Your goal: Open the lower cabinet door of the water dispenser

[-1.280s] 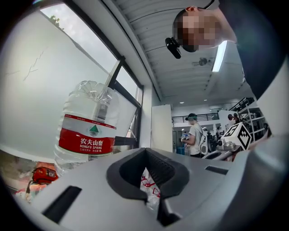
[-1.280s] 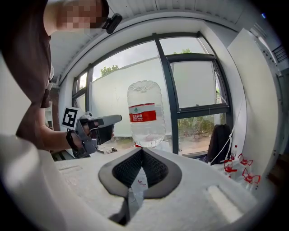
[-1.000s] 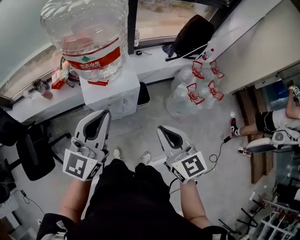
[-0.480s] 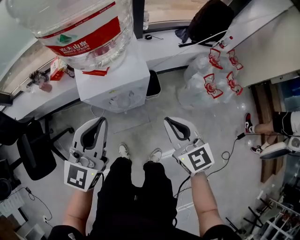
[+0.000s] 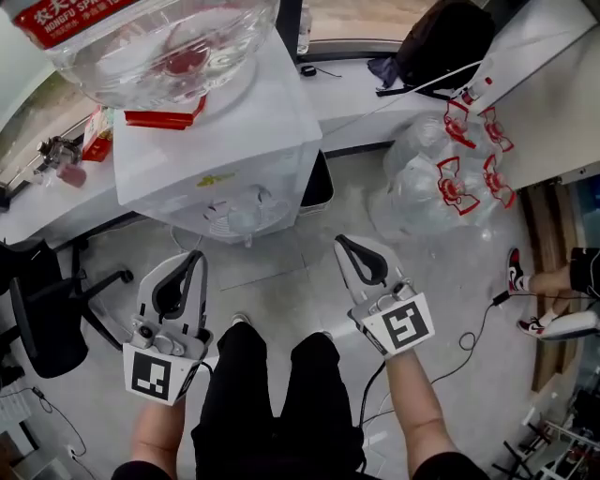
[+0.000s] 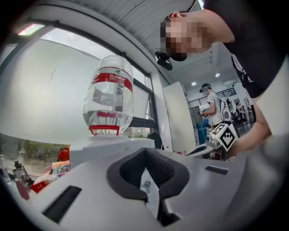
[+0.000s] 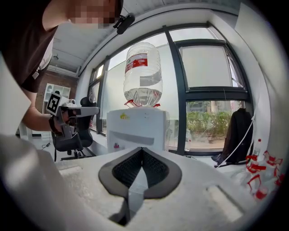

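Nothing's done yet: your left gripper [image 5: 192, 258] and right gripper [image 5: 346, 244] hang short of the water dispenser [image 5: 220, 155], fingers pinched together, empty; door untouched.

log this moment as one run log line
phase: pre-contact | left hand-held gripper: shut, empty | right hand-held gripper: shut, empty | white box-shaped water dispenser: untouched

White Chinese characters are printed on the red label [image 5: 56, 13] of the water bottle [image 5: 169, 52], cut off by the head view's top edge; beneath them "NONGFU SP" can be read. In both gripper views that print is too small to be read. A small yellow logo [image 7: 123, 116] on the water dispenser [image 7: 135, 133] cannot be made out. A black-and-white square marker [image 5: 153, 373] is borne by the left tool [image 5: 195, 257], another marker [image 5: 405, 328] by the right tool [image 5: 343, 244].
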Motion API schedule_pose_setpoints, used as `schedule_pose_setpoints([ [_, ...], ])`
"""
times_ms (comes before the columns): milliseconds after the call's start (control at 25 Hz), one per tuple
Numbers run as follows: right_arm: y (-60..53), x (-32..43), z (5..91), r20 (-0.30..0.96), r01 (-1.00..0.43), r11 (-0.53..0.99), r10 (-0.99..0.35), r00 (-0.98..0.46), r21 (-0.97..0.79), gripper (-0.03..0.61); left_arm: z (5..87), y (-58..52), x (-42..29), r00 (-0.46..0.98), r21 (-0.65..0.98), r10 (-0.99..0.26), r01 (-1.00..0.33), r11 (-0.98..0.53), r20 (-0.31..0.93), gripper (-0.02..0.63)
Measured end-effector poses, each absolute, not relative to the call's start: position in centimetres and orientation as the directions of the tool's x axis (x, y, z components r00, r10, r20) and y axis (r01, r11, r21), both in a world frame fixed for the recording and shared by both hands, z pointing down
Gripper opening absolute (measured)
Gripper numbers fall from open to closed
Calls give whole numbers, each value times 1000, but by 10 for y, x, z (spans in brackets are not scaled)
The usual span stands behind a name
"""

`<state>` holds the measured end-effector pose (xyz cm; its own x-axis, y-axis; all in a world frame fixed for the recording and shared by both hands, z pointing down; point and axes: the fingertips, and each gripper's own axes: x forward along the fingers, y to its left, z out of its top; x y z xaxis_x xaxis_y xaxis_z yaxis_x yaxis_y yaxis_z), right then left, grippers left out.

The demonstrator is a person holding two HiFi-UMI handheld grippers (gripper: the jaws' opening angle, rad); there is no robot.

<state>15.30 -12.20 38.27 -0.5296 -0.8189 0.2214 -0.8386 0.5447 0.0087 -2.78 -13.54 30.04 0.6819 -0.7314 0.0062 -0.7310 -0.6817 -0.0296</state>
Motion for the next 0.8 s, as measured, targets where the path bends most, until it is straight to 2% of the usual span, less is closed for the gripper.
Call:
schedule_pose_setpoints([
  [200,-134,142,444,128,-807,590,-799,-587,-18,5,362,-138,-39,654,-27,-756,-756,-654,-5,8],
  [440,-165,138,547,175,-781,625,-768,-617,-10,6,446,-143,-61,607,-103,-792,-794,-600,-65,8],
  [560,-181,139,575,130,-783,621,-779,-613,27,6,496,-150,-76,589,-120,-806,-806,-580,-56,8],
  [800,-196,136,648,120,-785,617,-785,-608,62,6,573,-156,-96,567,-125,-816,-822,-555,-111,8],
])
